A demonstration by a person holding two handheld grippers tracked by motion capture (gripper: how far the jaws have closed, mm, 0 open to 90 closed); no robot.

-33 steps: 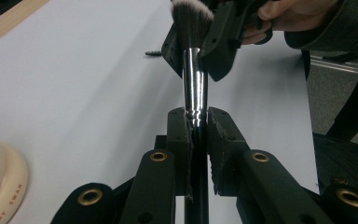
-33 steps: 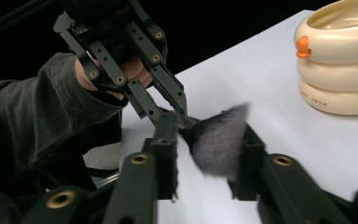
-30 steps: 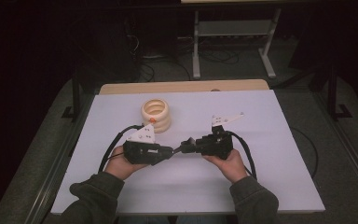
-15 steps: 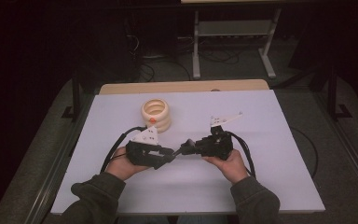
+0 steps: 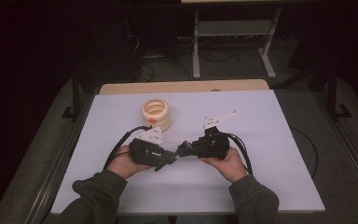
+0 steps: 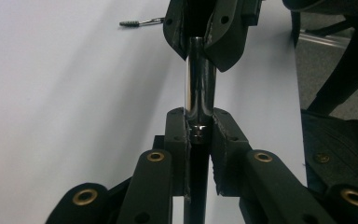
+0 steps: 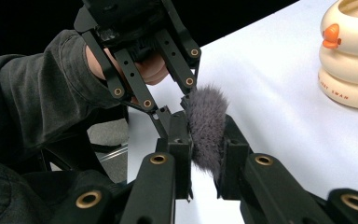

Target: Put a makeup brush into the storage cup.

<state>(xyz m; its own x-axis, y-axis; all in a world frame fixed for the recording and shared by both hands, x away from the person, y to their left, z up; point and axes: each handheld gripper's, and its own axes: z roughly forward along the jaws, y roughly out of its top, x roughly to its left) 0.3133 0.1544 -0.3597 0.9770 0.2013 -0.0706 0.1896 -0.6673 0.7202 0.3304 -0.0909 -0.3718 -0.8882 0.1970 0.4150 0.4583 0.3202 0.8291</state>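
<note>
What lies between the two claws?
A shiny metal rod, in the left gripper view; the left claw, which just closed further, and the right claw hold it.

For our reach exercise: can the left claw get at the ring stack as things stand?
Probably not yet: the left claw has just been closing on a rod, its fuzzy end in the right claw. The table towards the ring stack is bare, so releasing would free it.
</note>
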